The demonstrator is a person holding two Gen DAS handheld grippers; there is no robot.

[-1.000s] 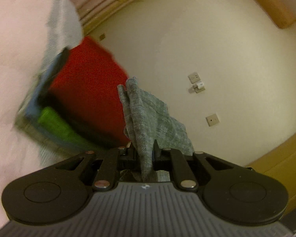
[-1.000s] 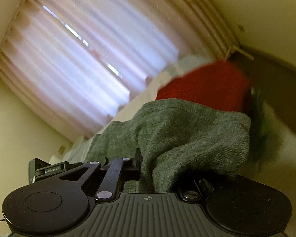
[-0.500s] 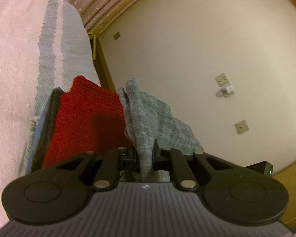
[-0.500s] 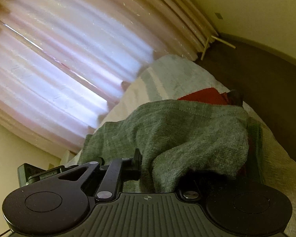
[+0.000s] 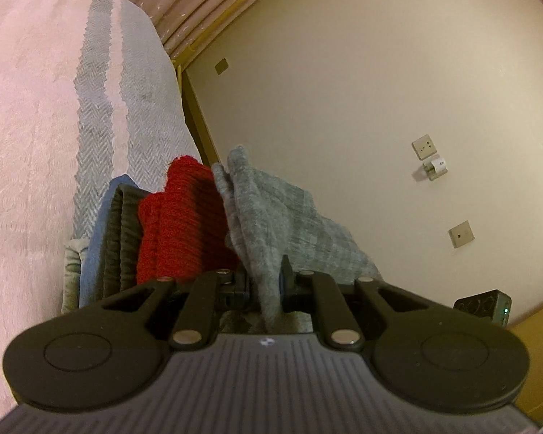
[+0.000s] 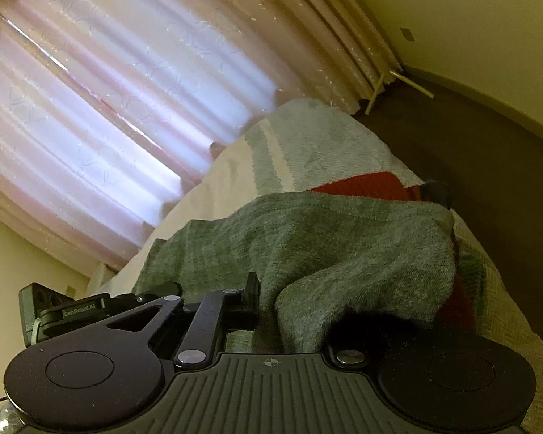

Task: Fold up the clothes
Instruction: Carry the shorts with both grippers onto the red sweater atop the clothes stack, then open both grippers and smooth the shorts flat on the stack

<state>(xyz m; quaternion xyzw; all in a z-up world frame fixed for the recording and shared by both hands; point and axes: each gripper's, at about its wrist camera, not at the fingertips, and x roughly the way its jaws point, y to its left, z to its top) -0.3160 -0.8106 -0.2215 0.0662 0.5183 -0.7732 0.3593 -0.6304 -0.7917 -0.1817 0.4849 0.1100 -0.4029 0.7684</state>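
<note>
The left gripper point(image 5: 264, 282) is clamped on a bunched edge of the grey garment point(image 5: 271, 213), which rises between its 2 fingers. The right gripper point(image 6: 271, 307) also pinches the grey garment point(image 6: 307, 246), its cloth draping over the right-hand finger. The garment hangs over the bed point(image 5: 29, 126) near its edge, just beside a stack of folded clothes with a red knit point(image 5: 184, 224) on top, against the striped blanket point(image 5: 101, 108).
</note>
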